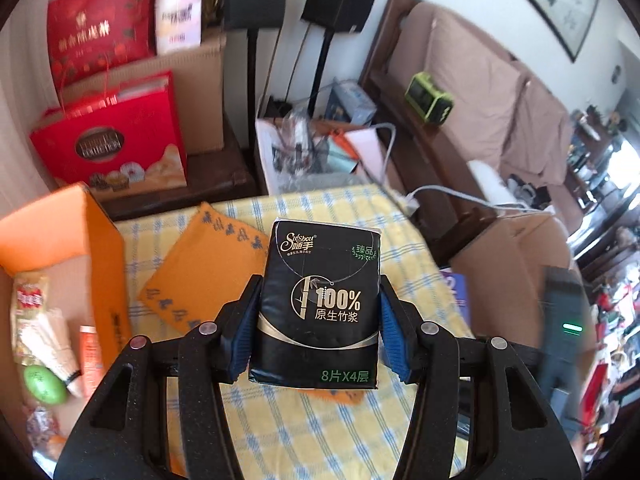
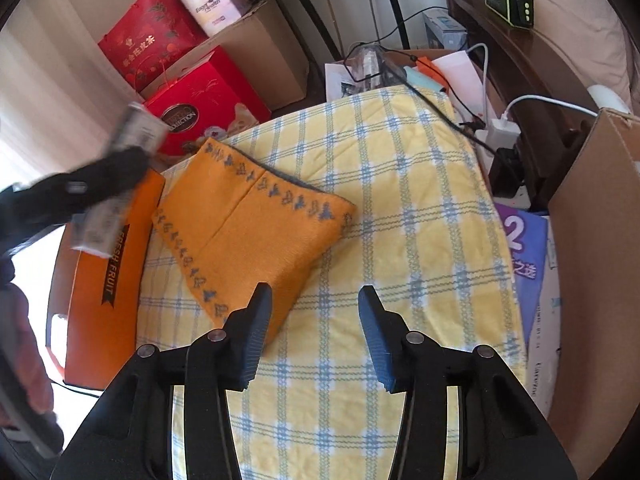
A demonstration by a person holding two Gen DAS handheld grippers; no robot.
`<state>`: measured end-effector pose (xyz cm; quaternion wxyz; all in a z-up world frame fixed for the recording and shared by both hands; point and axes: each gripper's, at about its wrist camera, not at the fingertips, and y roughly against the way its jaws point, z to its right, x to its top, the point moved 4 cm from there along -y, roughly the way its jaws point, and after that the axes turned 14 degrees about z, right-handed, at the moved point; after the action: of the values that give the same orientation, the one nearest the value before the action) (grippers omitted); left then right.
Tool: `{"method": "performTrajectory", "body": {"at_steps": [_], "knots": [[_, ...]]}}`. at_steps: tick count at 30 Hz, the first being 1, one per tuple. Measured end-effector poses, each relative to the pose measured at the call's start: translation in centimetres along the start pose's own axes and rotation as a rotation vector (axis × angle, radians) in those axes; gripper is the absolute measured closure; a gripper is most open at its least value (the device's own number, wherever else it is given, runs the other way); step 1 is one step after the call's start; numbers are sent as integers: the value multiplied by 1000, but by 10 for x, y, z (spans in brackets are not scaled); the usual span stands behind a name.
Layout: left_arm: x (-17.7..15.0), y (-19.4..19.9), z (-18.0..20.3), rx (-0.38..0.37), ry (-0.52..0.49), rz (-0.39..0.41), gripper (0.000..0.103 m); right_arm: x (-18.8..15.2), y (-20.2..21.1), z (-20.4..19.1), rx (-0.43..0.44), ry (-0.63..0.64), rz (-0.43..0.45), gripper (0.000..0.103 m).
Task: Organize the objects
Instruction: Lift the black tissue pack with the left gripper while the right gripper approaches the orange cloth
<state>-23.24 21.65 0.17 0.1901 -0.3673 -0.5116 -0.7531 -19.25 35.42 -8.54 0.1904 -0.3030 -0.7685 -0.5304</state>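
Black linkage arms filled the bottom of both wrist views, their lower ends cut off by the frame edge. Left gripper [image 1: 318, 312] was clamped on a black tissue pack [image 1: 320, 304], blue pads pressed to both its sides, lifted clear above the yellow checked cloth [image 1: 352, 420]. Pack print legible: "Suishou", "100%", "8片X4层". Right gripper [image 2: 314, 316] stood partly apart, nothing between its fingers, over the same cloth [image 2: 400, 200].

Orange knitted cloth [image 2: 248, 232] lay on the checked cloth at 11 o'clock from the right gripper, one corner hidden behind the left finger [image 2: 250, 340]. In the right wrist view the left gripper and pack appeared at 9 o'clock, motion-blurred, label unreadable. Orange box [image 2: 100, 300] beneath read "FRESH FRUIT"; contents in the left view, at 8 o'clock, were blurred: a green oval [image 1: 44, 384], packets, text illegible.

Farther, at 11 o'clock: red gift box [image 2: 204, 112] with "COLLECTION" partly readable. Purple package [image 2: 524, 252] at 3 o'clock showed a "2", the rest cut off.
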Motion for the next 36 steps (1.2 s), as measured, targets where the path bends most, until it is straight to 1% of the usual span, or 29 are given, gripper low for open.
{"method": "performTrajectory", "body": {"at_steps": [4,8,10,12,14,16,17,19,20,22,23,24,26,28,29,32,36], "knots": [[9,35,1,1,-41,40,52,-3,-10,-5,19,-34,3,56],[12,60,-7,7,-81,29,52,-6,-19,-10,27,-62,-6,54],[10,69,-12,4,-83,25,52,-7,-23,-12,29,-73,-12,51],[6,78,-21,2,-75,25,52,-8,-26,-14,45,-87,-12,41],[2,86,-29,4,-69,27,52,-7,-27,-18,44,-85,-9,41],[-3,92,-37,11,-70,28,52,-7,-30,-21,26,-72,-8,41],[-6,95,-41,12,-68,27,52,-7,-32,-23,13,-63,-8,43],[-11,101,-49,8,-62,24,52,-6,-34,-27,-14,-43,-12,60],[-13,103,-52,8,-59,25,52,-7,-36,-28,-20,-36,-19,71],[-19,109,-59,8,-52,28,52,-7,-36,-30,-47,-14,-15,78],[-21,111,-61,9,-49,30,52,-7,-36,-31,-49,-6,-11,84],[-23,114,-65,8,-46,32,52,-7,-35,-32,-47,-3,-9,87],[-28,118,-69,14,-48,37,52,-7,-33,-32,-37,6,-9,89],[-33,123,-71,21,-60,52,52,-7,-32,-36,-50,42,-15,90],[-35,125,-73,25,-61,53,52,-7,-30,-38,-55,62,-12,92],[-41,127,-78,8,-40,48,52,-7,-28,-41,-66,80,2,97],[-47,130,-86,1,-18,38,52,-2,-17,-42,-77,94,41,98]]}}
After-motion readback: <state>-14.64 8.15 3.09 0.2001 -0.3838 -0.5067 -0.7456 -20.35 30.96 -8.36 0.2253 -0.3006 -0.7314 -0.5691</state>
